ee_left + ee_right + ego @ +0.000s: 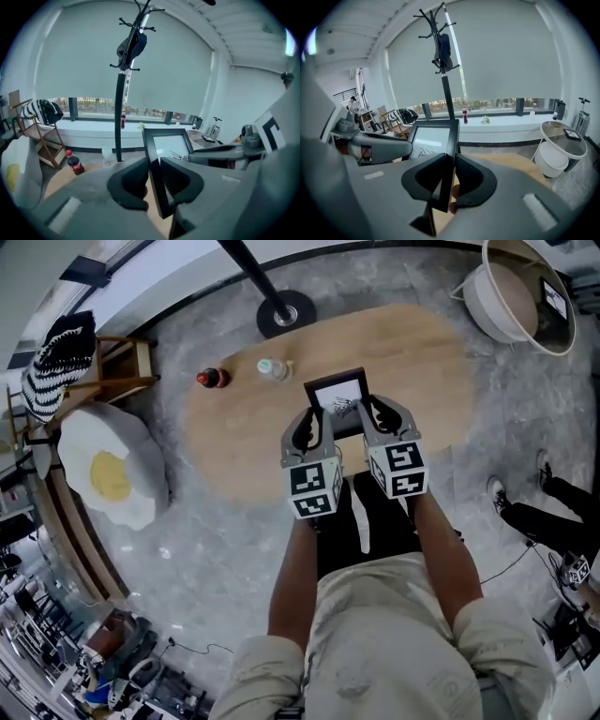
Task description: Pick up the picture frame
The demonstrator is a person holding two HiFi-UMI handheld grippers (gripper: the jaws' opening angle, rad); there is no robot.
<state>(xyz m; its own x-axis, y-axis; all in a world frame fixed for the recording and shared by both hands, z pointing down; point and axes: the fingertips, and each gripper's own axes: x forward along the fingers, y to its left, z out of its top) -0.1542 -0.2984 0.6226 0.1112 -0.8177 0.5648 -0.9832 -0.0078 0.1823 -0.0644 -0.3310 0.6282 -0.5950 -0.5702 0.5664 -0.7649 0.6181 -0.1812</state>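
Both grippers hold a black picture frame [338, 397] with a white print above the wooden oval table [412, 352]. My left gripper [316, 420] is shut on the frame's left edge and my right gripper [374, 414] on its right edge. In the left gripper view the frame [167, 143] stands upright, and the jaws of the left gripper [154, 180] pinch its dark border. The right gripper view shows the frame [432, 137] from the other side, with the right gripper [451, 180] closed on the border. The frame is off the tabletop.
A cola bottle [212, 379] and a clear bottle [273, 368] stand on the table's far left. A coat stand's base [285, 312] sits behind the table. An egg-shaped cushion [108, 474] and a chair [117, 367] are at the left, a white round side table [511, 296] at the right.
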